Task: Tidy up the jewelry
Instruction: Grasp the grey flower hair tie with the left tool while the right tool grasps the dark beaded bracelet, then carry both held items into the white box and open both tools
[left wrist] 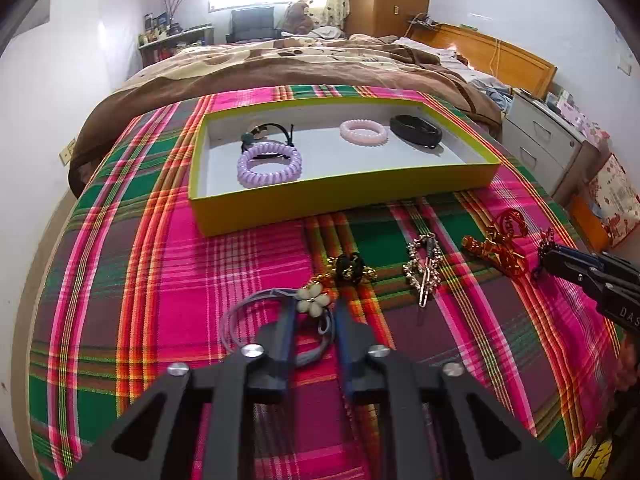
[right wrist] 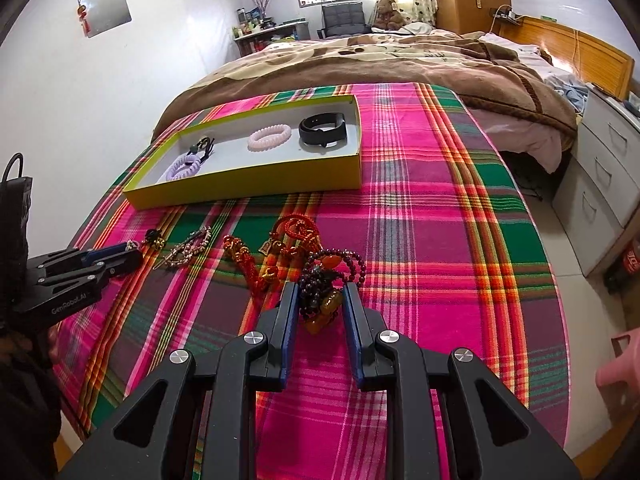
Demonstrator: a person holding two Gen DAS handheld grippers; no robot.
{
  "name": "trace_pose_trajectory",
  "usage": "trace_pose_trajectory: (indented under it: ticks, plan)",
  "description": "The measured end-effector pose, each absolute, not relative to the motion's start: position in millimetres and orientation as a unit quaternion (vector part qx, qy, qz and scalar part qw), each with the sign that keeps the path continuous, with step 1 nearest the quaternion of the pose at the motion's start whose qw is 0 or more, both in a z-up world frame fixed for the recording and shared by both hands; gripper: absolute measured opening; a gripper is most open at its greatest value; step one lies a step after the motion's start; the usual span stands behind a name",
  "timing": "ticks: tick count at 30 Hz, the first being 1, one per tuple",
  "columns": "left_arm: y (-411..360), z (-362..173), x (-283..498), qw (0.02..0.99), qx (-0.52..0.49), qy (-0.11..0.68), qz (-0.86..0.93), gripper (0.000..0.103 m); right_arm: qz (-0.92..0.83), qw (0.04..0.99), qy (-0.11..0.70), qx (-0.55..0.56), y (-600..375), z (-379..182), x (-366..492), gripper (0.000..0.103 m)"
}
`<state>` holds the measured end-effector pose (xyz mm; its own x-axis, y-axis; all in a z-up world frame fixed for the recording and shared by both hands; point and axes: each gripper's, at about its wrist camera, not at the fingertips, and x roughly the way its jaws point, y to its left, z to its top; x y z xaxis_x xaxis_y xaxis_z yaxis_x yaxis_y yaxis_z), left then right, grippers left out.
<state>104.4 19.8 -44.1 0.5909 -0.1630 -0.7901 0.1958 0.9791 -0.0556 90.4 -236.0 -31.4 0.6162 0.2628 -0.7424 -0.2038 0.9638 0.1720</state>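
While the left gripper (left wrist: pixel 314 306) clamps the flower hair tie (left wrist: pixel 312 300), only the right wrist view shows the right gripper (right wrist: pixel 320 300) clutching beads (right wrist: pixel 324 280).

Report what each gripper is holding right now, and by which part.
The left gripper pinches the grey hair tie at its white flower charm. The right gripper clamps the dark bead bracelet at its amber pendants.

Bare plaid cloth (right wrist: pixel 440 208) right of tray (right wrist: pixel 248 190): clear pass. Tray middle (left wrist: pixel 320 148) free between purple coil (left wrist: pixel 269 166) and pink coil (left wrist: pixel 363 132). Clips (left wrist: pixel 424 268), red charm (left wrist: pixel 496 248) crowd the front.
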Motion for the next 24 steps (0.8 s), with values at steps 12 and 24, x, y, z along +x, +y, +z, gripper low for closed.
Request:
trace_pose_trajectory:
  ticks: [12, 24]
  plan:
    - [26, -42, 98, 0.894, 0.009, 0.437, -0.097, 0.016, 0.126, 0.900, 0.416, 0.031, -235, -30, 89, 0.023]
    - [32, -29, 91, 0.901, -0.001, 0.423, -0.092, 0.016, 0.127, 0.905, 0.405, 0.032, -233, -21, 88, 0.023]
